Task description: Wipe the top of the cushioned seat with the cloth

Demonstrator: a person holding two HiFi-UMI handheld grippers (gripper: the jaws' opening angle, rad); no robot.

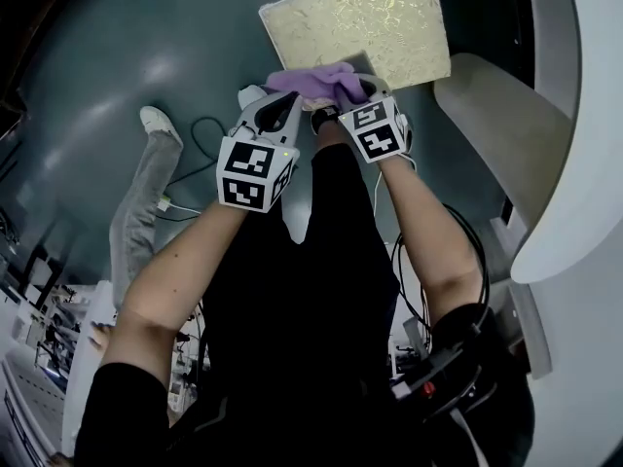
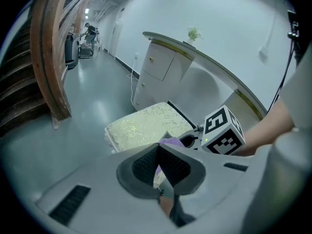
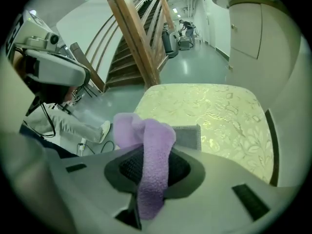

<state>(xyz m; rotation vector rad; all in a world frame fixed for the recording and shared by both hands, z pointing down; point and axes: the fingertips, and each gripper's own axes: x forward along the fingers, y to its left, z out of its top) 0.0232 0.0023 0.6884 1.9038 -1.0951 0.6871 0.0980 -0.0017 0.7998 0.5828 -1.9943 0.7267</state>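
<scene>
The cushioned seat (image 1: 380, 22) has a cream, leaf-patterned top and stands on the floor ahead of me; it also shows in both gripper views (image 2: 146, 126) (image 3: 214, 106). A purple cloth (image 1: 316, 79) hangs bunched over the seat's near edge. My right gripper (image 1: 346, 90) is shut on the cloth (image 3: 153, 150), which sticks out past its jaws. Just to its left, my left gripper (image 1: 290, 100) hovers by the seat's near corner. Its jaws (image 2: 158, 150) meet at the tips with nothing clearly held, and a bit of cloth (image 2: 172, 142) shows beyond them.
A white curved counter (image 1: 584, 115) runs along the right, with a white cabinet (image 2: 156, 72) behind the seat. Another person's grey-trousered leg and white shoe (image 1: 146, 193) lie at left, with cables (image 1: 195, 163) on the floor. A wooden staircase (image 3: 136, 38) rises farther off.
</scene>
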